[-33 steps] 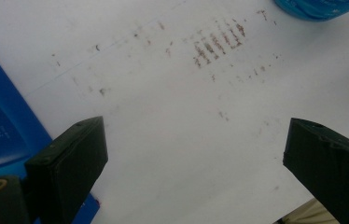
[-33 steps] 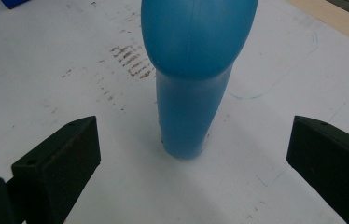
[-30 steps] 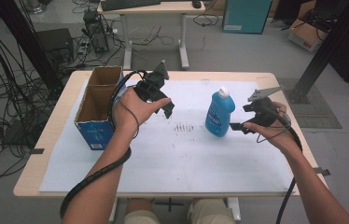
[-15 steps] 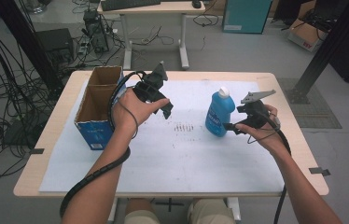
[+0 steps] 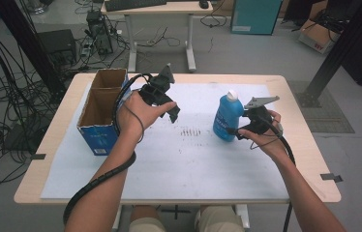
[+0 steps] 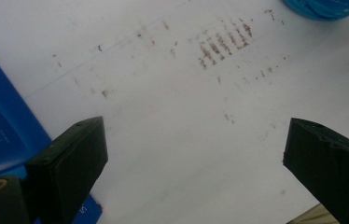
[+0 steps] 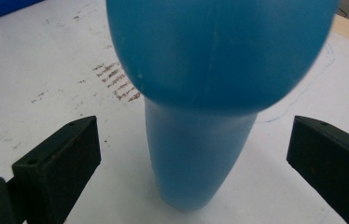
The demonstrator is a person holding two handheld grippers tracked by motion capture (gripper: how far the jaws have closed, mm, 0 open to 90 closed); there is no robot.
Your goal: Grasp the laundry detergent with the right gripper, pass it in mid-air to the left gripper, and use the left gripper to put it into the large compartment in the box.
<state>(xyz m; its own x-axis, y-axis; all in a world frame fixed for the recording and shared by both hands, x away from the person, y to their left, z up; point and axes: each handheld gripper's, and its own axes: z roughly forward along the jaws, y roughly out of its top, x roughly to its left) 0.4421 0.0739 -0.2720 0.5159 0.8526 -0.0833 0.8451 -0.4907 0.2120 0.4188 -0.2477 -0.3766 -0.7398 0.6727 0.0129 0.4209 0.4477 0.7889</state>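
Nearest the person, the two forearms come in over the white sheet point(image 5: 169, 169) that covers most of the surface point(image 5: 309, 159). The landmark here is the blue bottle point(image 5: 227, 117), which stands upright with its white cap point(image 5: 232, 94) on top, on the right half of the sheet.

The right gripper point(image 5: 241, 130) is held just to the right of the bottle, level with its lower body, pointing at it. In the right gripper view the bottle point(image 7: 200, 154) stands between the two black jaws, which are spread wide with white sheet showing on either side of it; neither jaw touches the bottle. The grey three-cornered plate point(image 5: 261, 102) sits on top of this gripper, just right of the bottle's shoulder.

Left of the bottle, between it and the left hand, lies a patch of brownish scuff marks point(image 5: 191, 131) on the sheet. The left gripper point(image 5: 173, 113) is held in the air well to the left of the bottle, angled down toward the sheet. In the left gripper view its jaws are also released, wide apart, with nothing between them; the scuff marks point(image 6: 224, 44) lie beyond them, and the bottle's base point(image 6: 326, 7) is at the top right edge.

Farthest left of the bottle, an open cardboard box point(image 5: 100, 108) with blue sides stands at the left edge of the sheet, just beside the left hand point(image 5: 138, 113).
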